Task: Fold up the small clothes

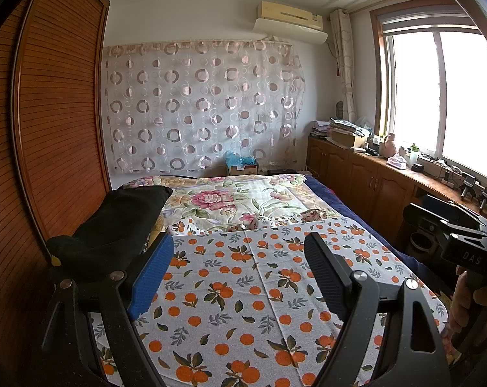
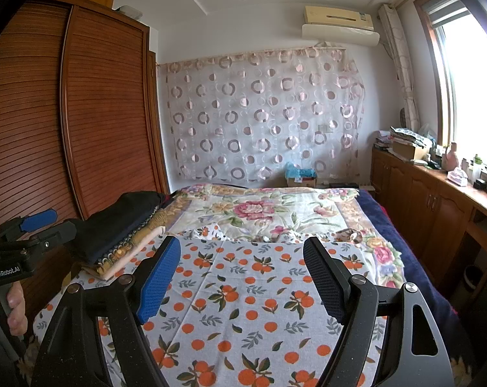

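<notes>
A stack of folded clothes (image 2: 120, 232) with a black garment on top lies at the left edge of the bed, on the orange-print cloth (image 2: 243, 306). In the left wrist view the stack (image 1: 114, 222) sits just behind the left finger. My left gripper (image 1: 240, 277) is open and empty above the orange-print cloth (image 1: 243, 290). My right gripper (image 2: 243, 280) is open and empty above the same cloth. The left gripper (image 2: 33, 229) also shows at the left of the right wrist view, and the right gripper's body (image 1: 453, 235) at the right of the left wrist view.
A floral quilt (image 2: 259, 209) covers the far half of the bed. A wooden slatted wardrobe (image 2: 82, 122) stands close on the left. A wooden cabinet (image 2: 437, 200) with clutter runs under the window on the right. A box (image 2: 301, 177) sits beyond the bed.
</notes>
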### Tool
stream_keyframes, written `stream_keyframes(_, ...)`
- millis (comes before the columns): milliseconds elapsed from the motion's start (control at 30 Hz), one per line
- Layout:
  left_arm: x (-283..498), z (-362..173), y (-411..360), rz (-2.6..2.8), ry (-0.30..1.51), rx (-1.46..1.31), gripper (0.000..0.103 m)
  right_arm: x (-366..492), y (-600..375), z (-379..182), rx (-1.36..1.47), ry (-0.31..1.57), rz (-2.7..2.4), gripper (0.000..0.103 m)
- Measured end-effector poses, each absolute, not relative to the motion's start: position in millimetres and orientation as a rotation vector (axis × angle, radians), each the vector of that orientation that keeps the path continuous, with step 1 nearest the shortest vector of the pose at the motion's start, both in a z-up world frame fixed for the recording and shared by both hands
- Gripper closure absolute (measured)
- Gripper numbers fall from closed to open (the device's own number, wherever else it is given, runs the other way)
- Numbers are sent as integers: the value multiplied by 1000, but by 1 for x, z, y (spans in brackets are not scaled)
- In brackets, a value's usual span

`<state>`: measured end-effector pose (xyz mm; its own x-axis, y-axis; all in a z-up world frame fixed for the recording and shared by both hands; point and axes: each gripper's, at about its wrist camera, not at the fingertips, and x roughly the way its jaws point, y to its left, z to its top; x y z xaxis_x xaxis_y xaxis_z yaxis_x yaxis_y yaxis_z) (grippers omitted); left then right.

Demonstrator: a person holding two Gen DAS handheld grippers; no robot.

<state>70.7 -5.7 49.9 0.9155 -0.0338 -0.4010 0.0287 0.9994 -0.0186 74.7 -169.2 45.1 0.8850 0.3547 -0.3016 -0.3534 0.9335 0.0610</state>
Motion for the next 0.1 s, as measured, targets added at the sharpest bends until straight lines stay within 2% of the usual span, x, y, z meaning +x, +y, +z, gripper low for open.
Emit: stream_keyframes(100, 71, 49, -6, -31, 413, -12, 20, 74, -170, 45, 4, 314, 369, 23)
